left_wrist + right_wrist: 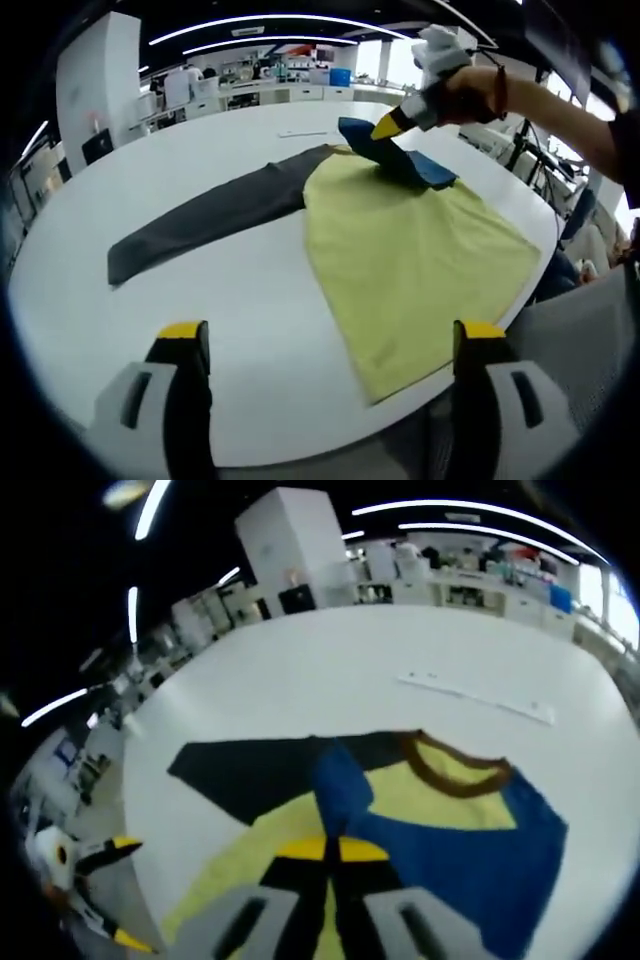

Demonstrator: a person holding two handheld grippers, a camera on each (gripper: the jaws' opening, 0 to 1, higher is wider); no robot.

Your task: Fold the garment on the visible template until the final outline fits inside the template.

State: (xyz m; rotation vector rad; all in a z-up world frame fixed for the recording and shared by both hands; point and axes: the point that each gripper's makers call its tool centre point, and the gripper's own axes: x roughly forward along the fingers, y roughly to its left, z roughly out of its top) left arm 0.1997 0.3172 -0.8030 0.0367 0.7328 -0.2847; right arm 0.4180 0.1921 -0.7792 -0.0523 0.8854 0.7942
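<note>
A yellow long-sleeved shirt [410, 250] lies flat on the round white table [250, 290]. Its dark grey sleeve [210, 215] stretches out to the left. The blue sleeve [415, 165] is lifted and folded over the shirt's far part, with my right gripper [385, 128] shut on it, held by a person's hand. In the right gripper view the right gripper [332, 850] has its yellow tips together on the blue sleeve [480, 850], below the brown collar [450, 770] and beside the dark sleeve [250, 770]. My left gripper [332, 335] stands wide open near the shirt's hem, holding nothing; the left gripper [128, 892] is off the table's edge.
A thin white strip [475, 698] lies on the table [350, 670] beyond the collar. The person's arm [540, 100] reaches in from the upper right. A grey seat [590, 330] stands by the table's near right edge. A white cabinet [300, 550] and desks stand behind.
</note>
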